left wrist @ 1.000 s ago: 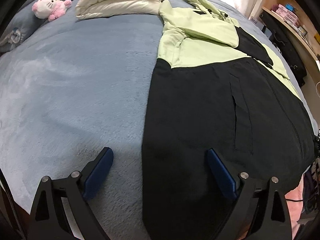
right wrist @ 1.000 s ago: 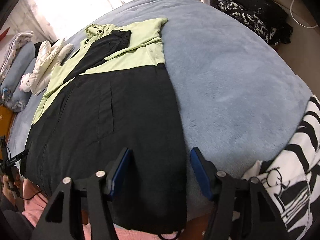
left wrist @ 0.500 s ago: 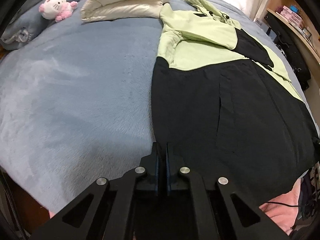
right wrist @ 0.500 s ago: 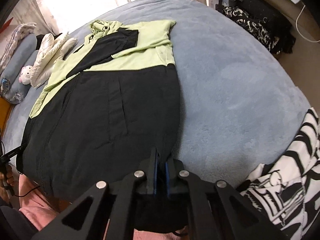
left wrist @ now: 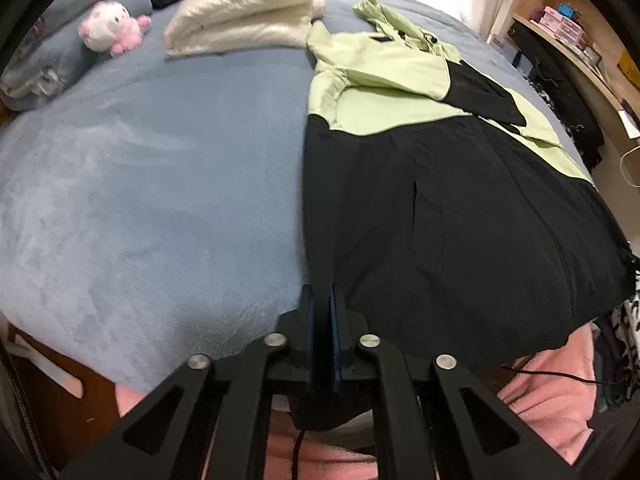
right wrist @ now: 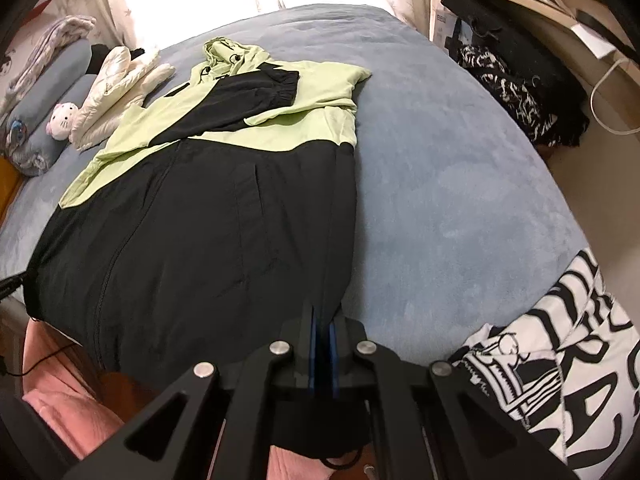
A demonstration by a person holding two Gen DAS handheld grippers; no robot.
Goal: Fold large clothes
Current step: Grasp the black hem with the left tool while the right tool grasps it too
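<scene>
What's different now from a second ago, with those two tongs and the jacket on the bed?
Both tongs, open a second ago, closed on the black hem of the jacket: left tongs at one bottom corner, right tongs at the other, lifting it slightly. The left jaws are now easing open a little. The folded sleeves, white duvet and plush toy stayed put.

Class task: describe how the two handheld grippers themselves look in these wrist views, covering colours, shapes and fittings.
Both match. The left gripper and right gripper have black angular linkage arms with triangular cut-outs, round silver pivot screws and flat blue pads on the fingers. A thin black cable hangs below the left one.
</scene>
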